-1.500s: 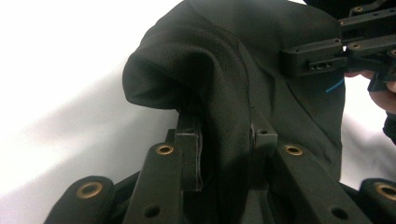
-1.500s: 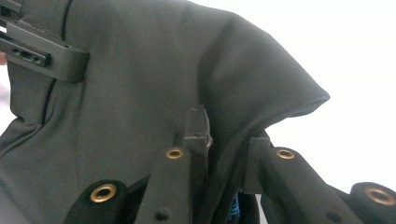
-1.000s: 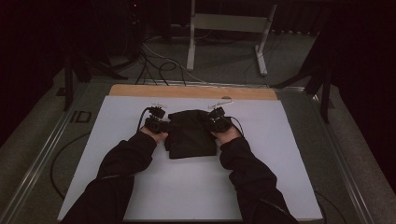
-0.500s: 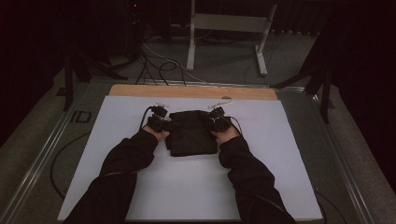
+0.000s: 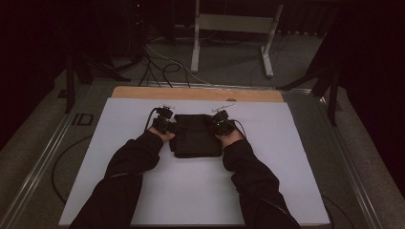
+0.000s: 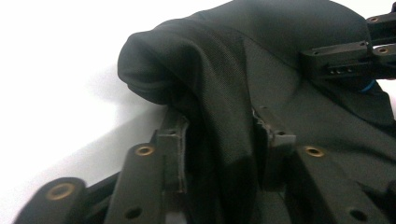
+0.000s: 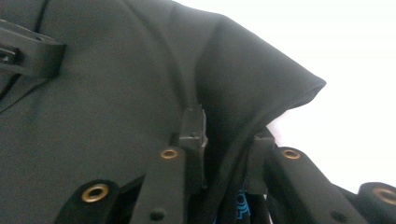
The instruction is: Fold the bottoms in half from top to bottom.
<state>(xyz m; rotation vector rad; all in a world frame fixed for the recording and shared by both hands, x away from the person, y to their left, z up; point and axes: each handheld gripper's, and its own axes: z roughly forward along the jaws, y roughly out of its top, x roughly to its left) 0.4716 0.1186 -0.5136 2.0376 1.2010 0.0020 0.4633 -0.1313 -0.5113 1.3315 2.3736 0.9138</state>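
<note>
Seems to be the letting-go step at the end of a fold of the black cloth (image 5: 197, 138), lying flat as a dark rectangle on the white tabletop (image 5: 191, 195), directly between the left tongs (image 5: 168, 125) and the right tongs (image 5: 218, 125), with its far corners reaching into both. Calls next, by the look of it, for widening each pair fully, drawing both straight outward and clear of the corners without dragging the layers, then either smoothing the stack or reaching for the near edge for a further fold. Worth backing out slowly, since a snagged hem would pull the fold open. As for the left tongs (image 6: 219, 135): part-way apart, having just been opening, with a raised ridge of cloth standing between the jaws; looks slack there, with a dark gap beside the left pad, so loosened rather than clamped. As for the right tongs (image 7: 226, 135): likewise part-way apart and just been opening, a folded corner of the cloth running down between the pads, seemingly no longer pinched, though touching at least one pad. Not possible to say whether any pressure remains on the fabric.
</note>
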